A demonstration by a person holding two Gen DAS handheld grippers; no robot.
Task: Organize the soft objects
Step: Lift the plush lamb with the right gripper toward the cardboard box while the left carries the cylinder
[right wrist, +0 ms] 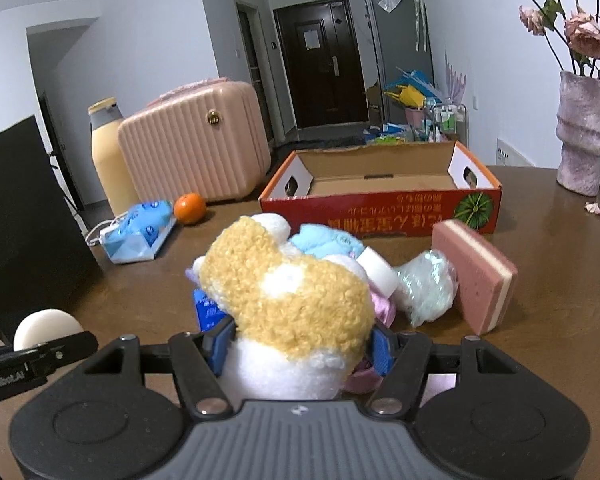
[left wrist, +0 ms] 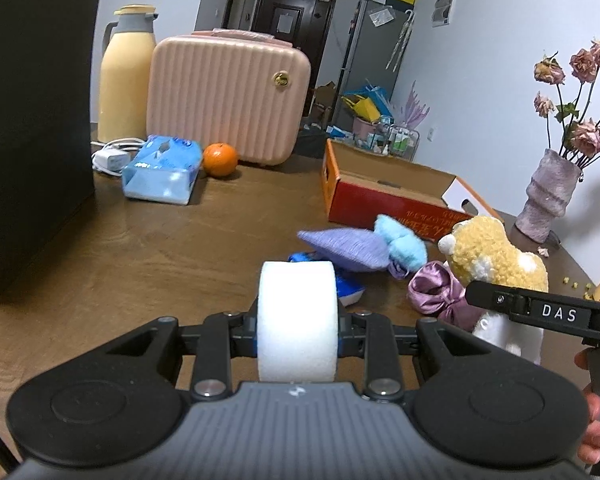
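While the left tongs clamp a white foam roll and the right tongs grip the plush toy above the worktop, both loads likely go next into the cardboard box.

Each gripper has a ribbed grey body flanked by two round black discs, with black linkage arms pinned by silver screws. The right gripper has blue fingers. The left gripper matches it. Beside the left gripper's right disc, bare fingertips wrap a black handle lettered "DAS".
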